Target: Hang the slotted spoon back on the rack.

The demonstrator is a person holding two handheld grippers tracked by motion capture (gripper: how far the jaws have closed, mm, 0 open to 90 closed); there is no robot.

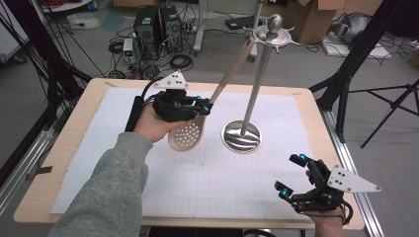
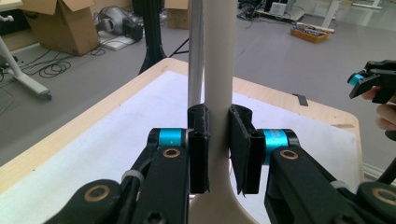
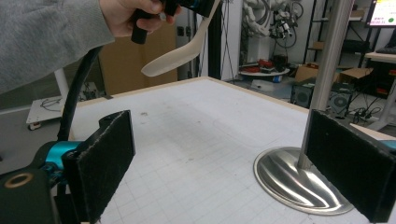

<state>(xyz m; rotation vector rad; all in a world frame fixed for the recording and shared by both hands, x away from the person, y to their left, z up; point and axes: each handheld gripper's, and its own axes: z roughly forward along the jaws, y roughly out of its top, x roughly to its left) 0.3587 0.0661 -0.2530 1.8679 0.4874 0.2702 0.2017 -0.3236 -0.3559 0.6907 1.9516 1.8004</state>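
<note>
A beige slotted spoon (image 1: 190,133) hangs in the air over the white mat, bowl down and handle (image 1: 236,64) slanting up toward the top of a steel utensil stand (image 1: 257,84). My left gripper (image 1: 203,107) is shut on the handle just above the bowl. In the left gripper view both pads press the beige handle (image 2: 218,70), with the stand's pole (image 2: 195,51) right behind it. My right gripper (image 1: 291,174) rests near the table's front right, open with nothing between its pads (image 3: 100,161). The right gripper view shows the spoon's bowl (image 3: 175,53) raised above the mat.
The stand's round base (image 1: 241,136) sits mid-table on the white gridded mat (image 1: 123,163); its hooked crown (image 1: 272,35) is high up. Beyond the wooden table edge (image 1: 89,84) are computer towers (image 1: 157,29), cables and cardboard boxes (image 1: 316,17).
</note>
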